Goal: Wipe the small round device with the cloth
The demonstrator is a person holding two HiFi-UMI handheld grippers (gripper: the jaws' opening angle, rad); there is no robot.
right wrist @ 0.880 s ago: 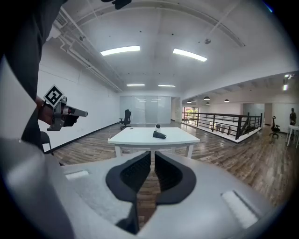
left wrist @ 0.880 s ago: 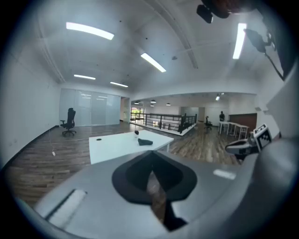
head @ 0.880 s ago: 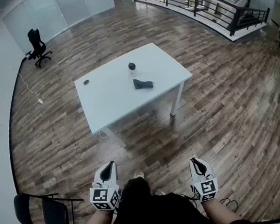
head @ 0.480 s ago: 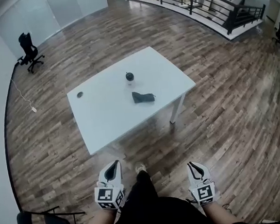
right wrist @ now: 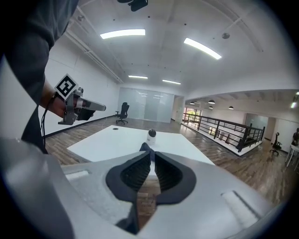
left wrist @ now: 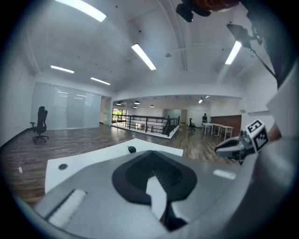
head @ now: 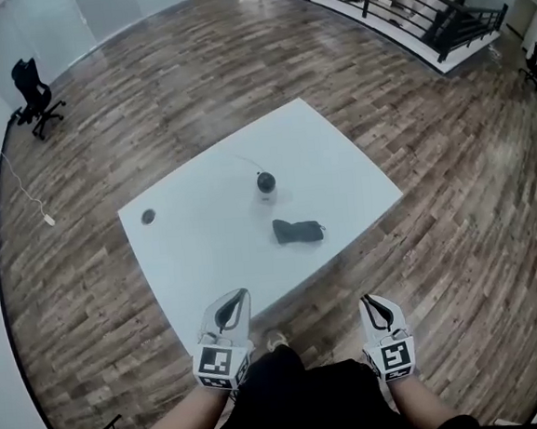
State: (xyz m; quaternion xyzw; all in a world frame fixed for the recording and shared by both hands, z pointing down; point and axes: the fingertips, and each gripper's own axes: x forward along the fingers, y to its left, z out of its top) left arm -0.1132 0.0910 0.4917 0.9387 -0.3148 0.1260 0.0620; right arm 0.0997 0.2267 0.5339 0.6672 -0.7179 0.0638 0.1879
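I hold both grippers low in front of me at the near side of the white bench (head: 207, 261). My left gripper (head: 241, 295) has its jaws clenched together with nothing between them, its tip by the bench's near edge. My right gripper (head: 367, 299) is over the wooden floor (head: 458, 239), its jaws drawn in to a thin slit, also empty. The small round device (head: 266, 183) stands upright near the middle of the bench. The dark cloth (head: 297, 231) lies crumpled nearer to me and slightly right of it, apart from it. A small dark disc (head: 147, 216) sits at the bench's far left.
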